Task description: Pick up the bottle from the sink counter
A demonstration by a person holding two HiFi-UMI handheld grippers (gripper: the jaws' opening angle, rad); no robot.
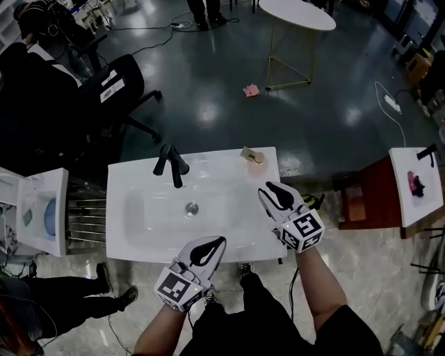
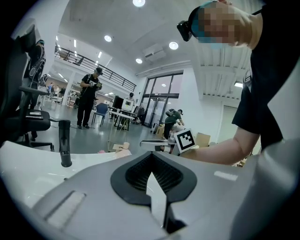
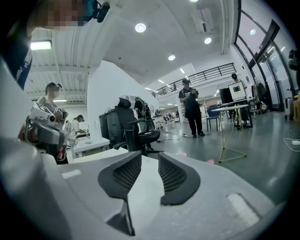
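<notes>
A small tan bottle (image 1: 253,157) stands at the back right corner of the white sink counter (image 1: 139,174); in the left gripper view it shows as a tan shape (image 2: 123,149) beyond the counter's far edge. My right gripper (image 1: 272,188) hovers over the counter's right side, a short way in front of the bottle. It is open (image 3: 149,157), with nothing between its pads, and the bottle is outside its own view. My left gripper (image 1: 217,242) sits at the counter's front edge, its jaws shut (image 2: 151,157) and empty.
A black faucet (image 1: 172,163) rises behind the basin, whose drain (image 1: 191,207) lies in the middle. A black office chair (image 1: 104,90) stands behind left, and a round white table (image 1: 297,14) far back. Another white sink (image 1: 417,184) is at right and a white unit (image 1: 38,208) at left.
</notes>
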